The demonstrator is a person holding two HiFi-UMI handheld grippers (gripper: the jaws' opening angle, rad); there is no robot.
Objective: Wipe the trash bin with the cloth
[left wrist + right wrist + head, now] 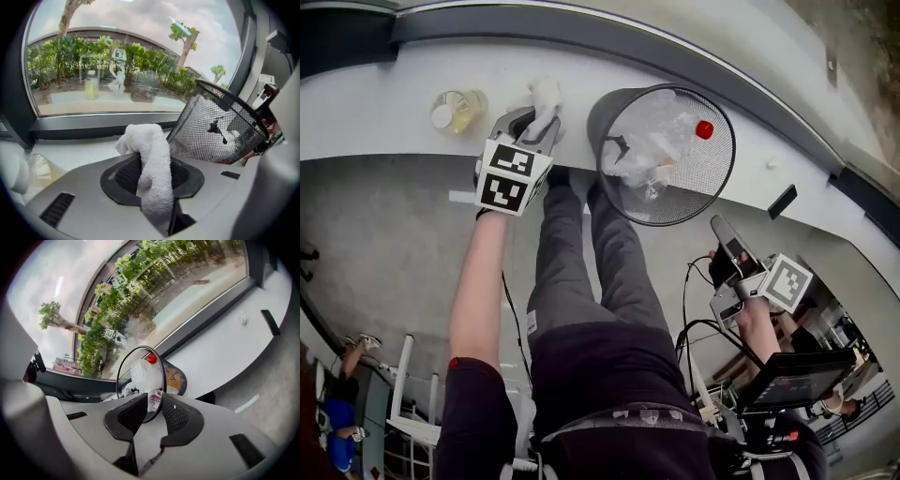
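1. The trash bin (607,105) is standing on the counter (375,122), stuffed with plastic rubbish.
2. The left tool (536,127) is clamping the cloth (547,96) just beside the trash bin, at its 9 o'clock.
3. The right tool (724,232) is hanging empty at 5 o'clock, jaws slightly apart.
4. Wiping unbraced is probably risking the light trash bin sliding or tipping.

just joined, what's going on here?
A person is working two handheld tools at a white ledge by a window. The left tool is clamped on a white cloth, held just beside the black mesh trash bin, which has plastic bottles in it. No contact between cloth and bin shows yet. The right tool is open and empty, off to the bin's other side.
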